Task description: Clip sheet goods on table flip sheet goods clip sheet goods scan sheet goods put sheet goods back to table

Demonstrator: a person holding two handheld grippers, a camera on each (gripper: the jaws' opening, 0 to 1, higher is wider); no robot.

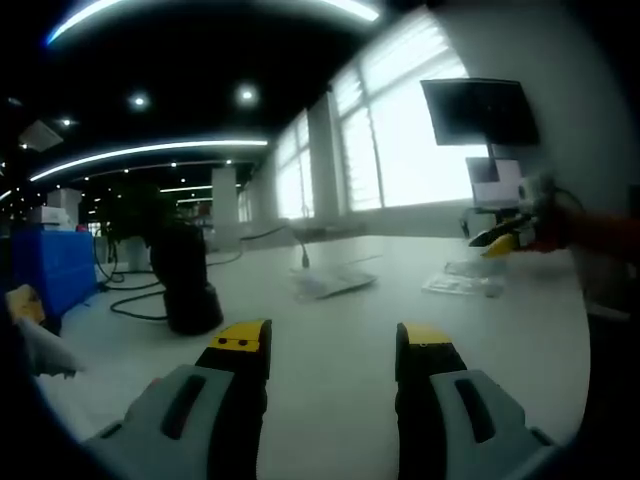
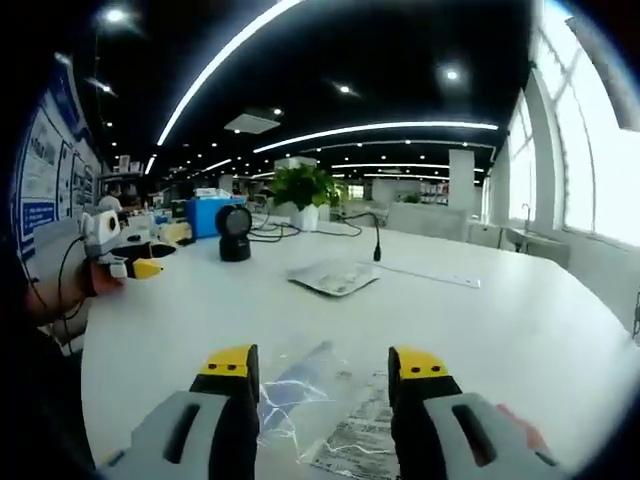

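In the right gripper view, clear plastic sheet packets (image 2: 300,395) lie on the white table (image 2: 500,330), just under and between my right gripper's (image 2: 323,365) open jaws; nothing is clamped. A grey sheet packet (image 2: 335,277) lies farther out at mid-table, with a black scanner (image 2: 235,232) beyond it. A hand holds the left gripper (image 2: 135,266) at the far left. In the left gripper view, my left gripper (image 1: 332,340) hovers open over bare table. The grey sheet packet (image 1: 330,283) lies ahead, the scanner (image 1: 185,275) stands to the left, and the right gripper (image 1: 503,241) is above the clear packets (image 1: 462,283).
A blue box (image 1: 50,270) stands at the table's left end. Black cables (image 1: 135,300) run around the scanner. A monitor (image 1: 480,110) hangs on the wall by the windows. A potted plant (image 2: 305,190) and a thin upright stalk (image 2: 377,245) stand at the back of the table.
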